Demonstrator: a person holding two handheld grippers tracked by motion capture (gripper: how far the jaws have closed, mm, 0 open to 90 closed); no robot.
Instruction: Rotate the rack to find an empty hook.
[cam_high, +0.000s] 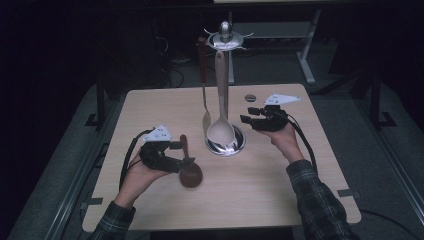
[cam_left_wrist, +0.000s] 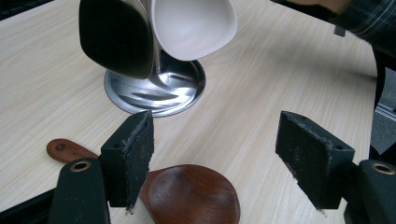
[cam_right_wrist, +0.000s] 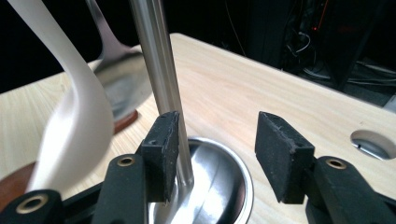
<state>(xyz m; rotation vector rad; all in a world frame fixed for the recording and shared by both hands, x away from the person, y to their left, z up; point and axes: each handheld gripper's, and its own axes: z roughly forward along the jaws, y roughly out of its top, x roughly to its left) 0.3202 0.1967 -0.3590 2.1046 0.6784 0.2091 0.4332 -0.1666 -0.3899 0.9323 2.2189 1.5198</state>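
Fingers of the left gripper (cam_left_wrist: 215, 158) stood wide apart, gripping nothing, hovering just above the brown wooden spoon (cam_left_wrist: 187, 196) lying flat on the desk (cam_left_wrist: 280, 84). Spoon's bowl lay below and between the two pads, one pad (cam_left_wrist: 133, 161) close over its neck, handle end (cam_left_wrist: 60, 149) trailing off to the side; not clamped, touching or not could not be told. Seen from the high view, left gripper (cam_high: 172, 155) low at the near left of the desk, spoon (cam_high: 189, 167) beside it with bowl toward the person and handle pointing away. Fingers of the right gripper (cam_right_wrist: 217, 158) also parted, about half open, holding nothing. Steel post (cam_right_wrist: 159, 79) of the utensil stand rose just beside the left-hand pad (cam_right_wrist: 163, 154) in the right gripper view, outside the gap rather than within it; round chrome base (cam_right_wrist: 219, 191) lay under the gap. Pale ladle (cam_right_wrist: 77, 126) hung at the near side, a metal spoon (cam_right_wrist: 116, 70) behind it. From above, right gripper (cam_high: 252, 119) level with the stand's base (cam_high: 226, 144), just to its right, pointing at it. Ladle (cam_high: 220, 127) and a slotted metal utensil (cam_high: 205, 107) hung from the stand's top ring (cam_high: 226, 40). Small round hole (cam_high: 250, 97) in the desk behind the right gripper.
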